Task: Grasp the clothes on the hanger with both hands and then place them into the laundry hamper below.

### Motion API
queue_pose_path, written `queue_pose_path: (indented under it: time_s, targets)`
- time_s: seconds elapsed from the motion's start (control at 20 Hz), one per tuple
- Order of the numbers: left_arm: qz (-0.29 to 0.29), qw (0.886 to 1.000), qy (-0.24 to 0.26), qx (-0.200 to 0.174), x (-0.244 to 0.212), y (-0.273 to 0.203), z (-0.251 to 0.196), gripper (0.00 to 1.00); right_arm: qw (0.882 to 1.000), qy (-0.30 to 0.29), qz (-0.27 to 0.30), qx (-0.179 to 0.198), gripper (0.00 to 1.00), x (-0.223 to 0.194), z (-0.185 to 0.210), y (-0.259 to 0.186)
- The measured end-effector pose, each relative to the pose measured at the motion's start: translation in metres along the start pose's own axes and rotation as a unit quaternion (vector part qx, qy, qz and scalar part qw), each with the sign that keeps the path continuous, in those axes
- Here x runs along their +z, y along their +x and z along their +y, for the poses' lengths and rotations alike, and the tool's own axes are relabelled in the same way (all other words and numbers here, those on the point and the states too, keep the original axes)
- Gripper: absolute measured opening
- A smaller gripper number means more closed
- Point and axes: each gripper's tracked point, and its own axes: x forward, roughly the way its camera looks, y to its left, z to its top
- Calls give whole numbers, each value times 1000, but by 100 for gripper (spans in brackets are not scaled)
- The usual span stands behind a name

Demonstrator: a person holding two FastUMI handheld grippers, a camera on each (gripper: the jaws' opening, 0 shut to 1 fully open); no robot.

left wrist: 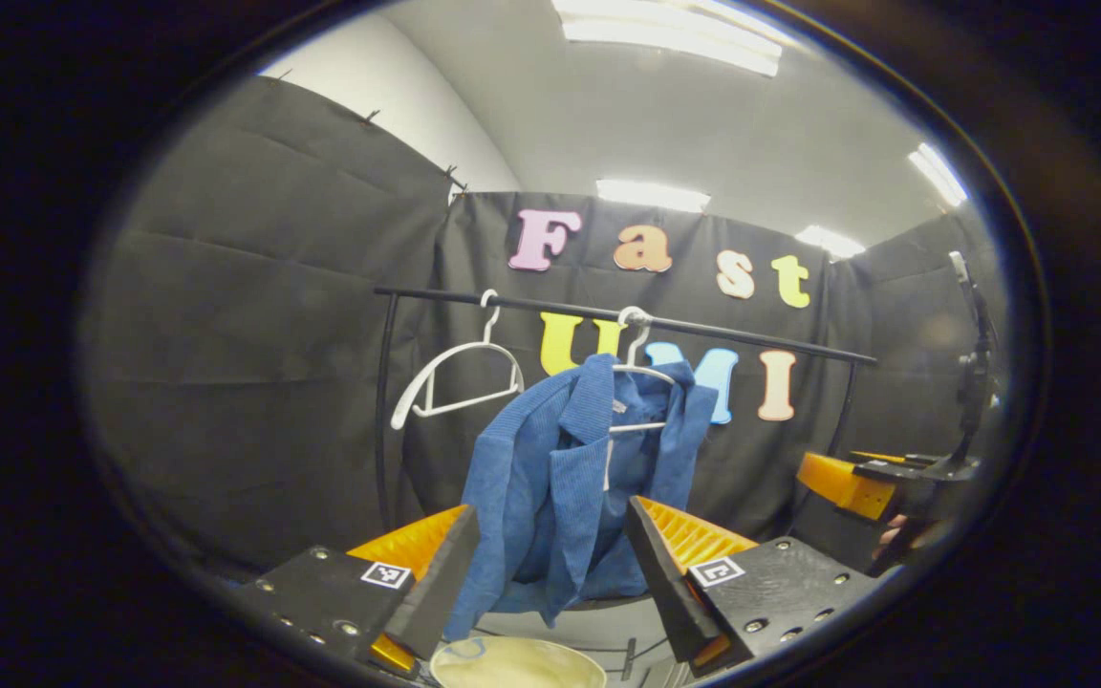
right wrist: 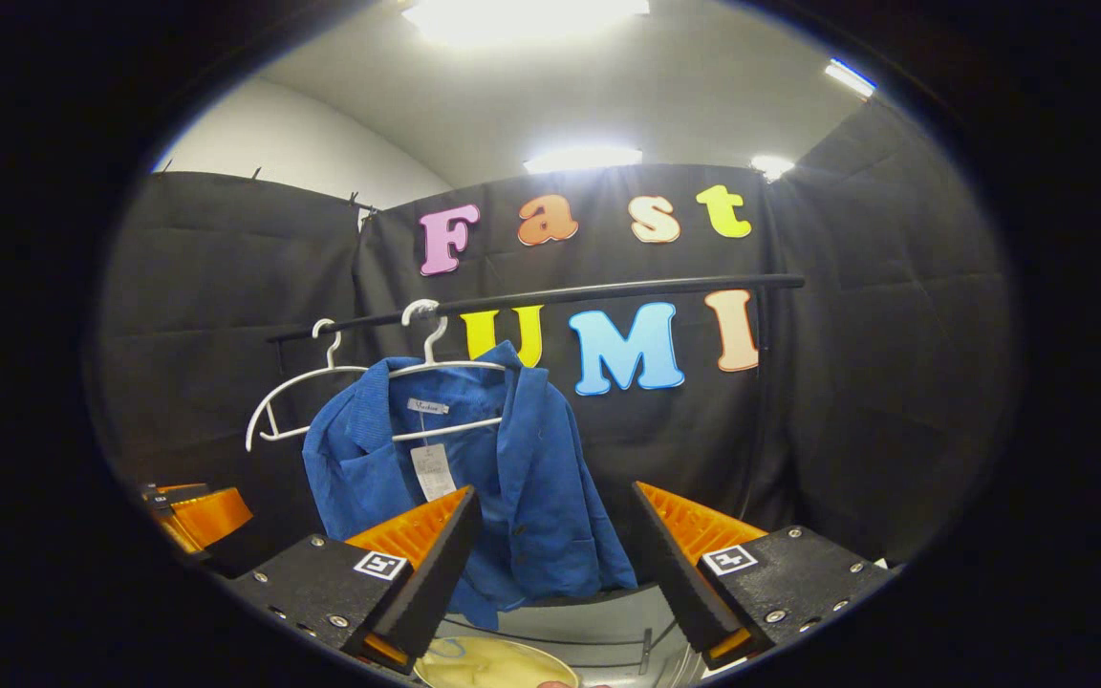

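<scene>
Soft, light jacket (left wrist: pixel 560 478) hangs ahead between both wide-open, empty jaws; best pinched at each shoulder, I judge.

open air between both claws and the blue jacket (right wrist: pixel 474 468). left claw (left wrist: pixel 550 573) spread wide, jacket hem seen in the gap; right claw (right wrist: pixel 550 573) likewise. rail (right wrist: pixel 550 296) bars the way overhead. empty white hanger (left wrist: pixel 455 377) crowds one side of the jacket. hamper (left wrist: pixel 517 664) rim below, mouth unobstructed.
</scene>
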Motion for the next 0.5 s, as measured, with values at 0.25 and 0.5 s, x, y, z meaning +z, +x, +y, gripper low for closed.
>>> queue_pose_path:
  time_s: [0.25,0.5]
  targets:
    - [-6,1000,12,28,14,45,-3,89,999,46,12,22,96,2,4,62]
    - [7,1000,8,29,3,102,-23,89,997,57,38,42,95,-9,6,121]
